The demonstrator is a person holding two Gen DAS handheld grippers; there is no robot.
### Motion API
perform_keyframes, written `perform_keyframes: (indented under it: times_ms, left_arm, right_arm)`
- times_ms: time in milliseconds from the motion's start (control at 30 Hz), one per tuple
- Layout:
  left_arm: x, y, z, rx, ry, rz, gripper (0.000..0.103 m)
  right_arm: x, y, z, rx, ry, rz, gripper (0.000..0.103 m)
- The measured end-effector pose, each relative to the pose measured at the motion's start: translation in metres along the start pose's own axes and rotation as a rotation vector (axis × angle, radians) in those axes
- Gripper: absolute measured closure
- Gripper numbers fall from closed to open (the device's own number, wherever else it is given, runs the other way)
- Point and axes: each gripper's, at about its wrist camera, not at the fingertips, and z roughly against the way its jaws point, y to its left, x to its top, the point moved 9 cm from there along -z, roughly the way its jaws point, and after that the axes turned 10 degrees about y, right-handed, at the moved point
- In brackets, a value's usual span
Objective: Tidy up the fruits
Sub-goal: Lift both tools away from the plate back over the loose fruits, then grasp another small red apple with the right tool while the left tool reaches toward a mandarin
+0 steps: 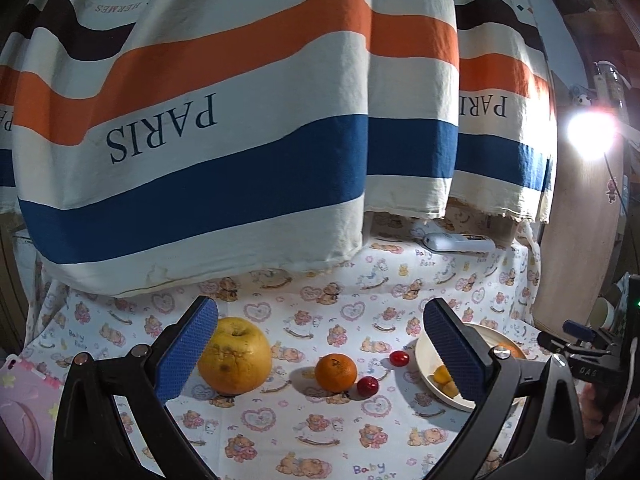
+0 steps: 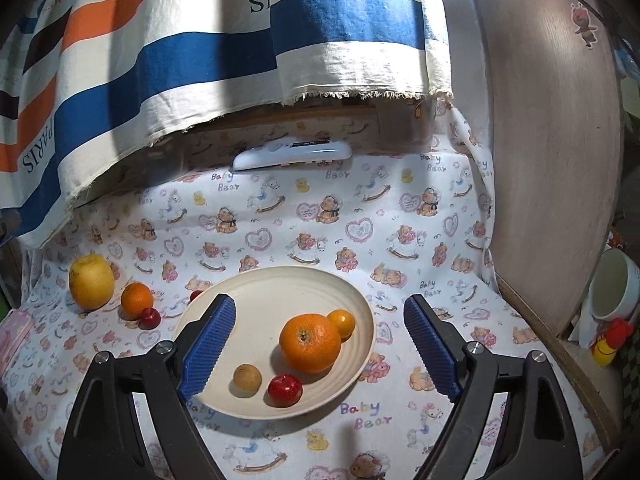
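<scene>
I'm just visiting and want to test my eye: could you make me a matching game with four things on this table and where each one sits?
Things:
1. big orange
2. yellow pomelo
3. white remote
4. white mug

Places:
A. far back, under the striped cloth's edge
B. on the cream plate
C. off the table's right side
D. far left on the bear-print cloth

Pairs: 1-B, 2-D, 3-A, 4-C

Surface: table under bear-print cloth [image 2: 400, 208]. Cream plate [image 2: 352, 296] centre-near. Left of plate: yellow pomelo [image 2: 91, 282], orange [image 2: 137, 300], two small red fruits [image 2: 150, 317], touching none of plate. White remote [image 2: 292, 154] at far edge, beneath hanging striped fabric [image 2: 160, 60].
</scene>
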Motion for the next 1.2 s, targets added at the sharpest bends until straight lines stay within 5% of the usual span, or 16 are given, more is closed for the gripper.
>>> perform_keyframes:
  times_ms: [467,767,1200]
  left_arm:
    - [-0.001,0.018,-0.009,0.036,0.025,0.004,0.001]
    - [-0.019,0.043,-0.039,0.045,0.205,0.093,0.002]
    - [-0.026,0.058,-0.049,0.089,0.285,0.078,0.011]
  right_arm:
    - [0.033,0.087,0.019,0.147,-0.008,0.061,0.015]
    - [0.019,0.152,-0.030,0.220,0.151,0.132,0.015]
    - [-0.005,0.199,-0.099,0.267,0.328,0.192,0.021]
